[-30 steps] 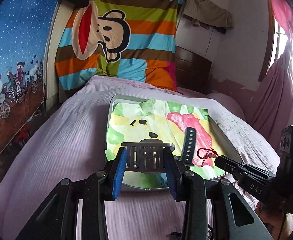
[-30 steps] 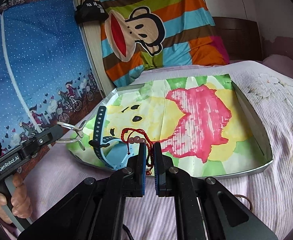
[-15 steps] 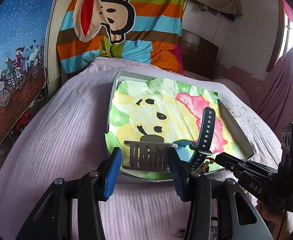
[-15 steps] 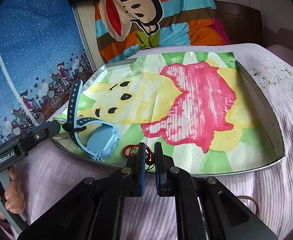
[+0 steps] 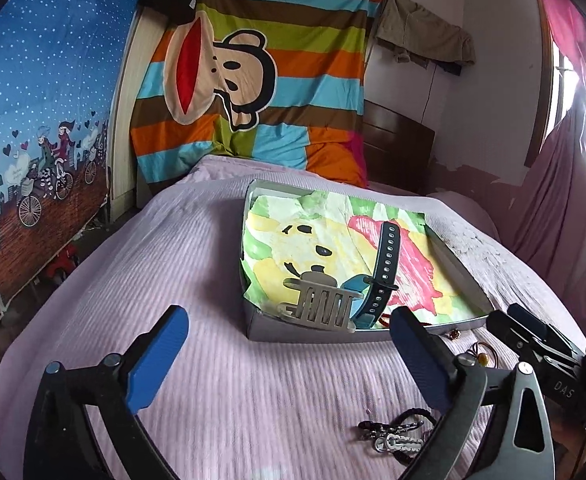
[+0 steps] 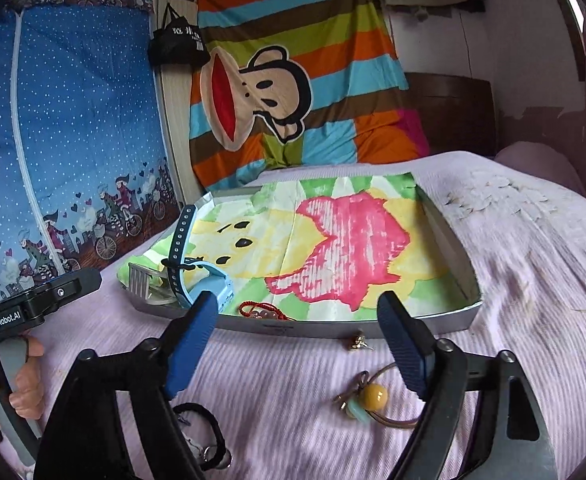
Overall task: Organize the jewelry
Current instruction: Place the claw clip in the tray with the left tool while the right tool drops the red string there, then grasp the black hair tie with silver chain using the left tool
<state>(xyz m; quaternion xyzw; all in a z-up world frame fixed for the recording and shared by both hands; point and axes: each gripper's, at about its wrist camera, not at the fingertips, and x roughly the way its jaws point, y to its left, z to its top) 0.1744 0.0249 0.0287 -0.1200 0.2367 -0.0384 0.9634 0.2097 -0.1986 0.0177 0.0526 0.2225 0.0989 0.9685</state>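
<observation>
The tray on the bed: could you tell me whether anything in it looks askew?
Yes. The silver hair comb sits propped on the tray's near-left rim instead of flat inside, and the blue watch leans beside it, strap sticking up.

A striped monkey-face blanket (image 5: pixel 249 80) hangs at upper centre, above the lilac bedspread (image 5: pixel 165 264) filling the lower frame. A black bag (image 6: pixel 177 46) hangs beside a blue starry cyclist curtain (image 6: pixel 73 120) at left. Pink curtains (image 5: pixel 553 184) drape at right.

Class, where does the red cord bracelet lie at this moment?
In the right wrist view, the red cord bracelet lies inside the tray at its near edge, right of the blue watch.
</observation>
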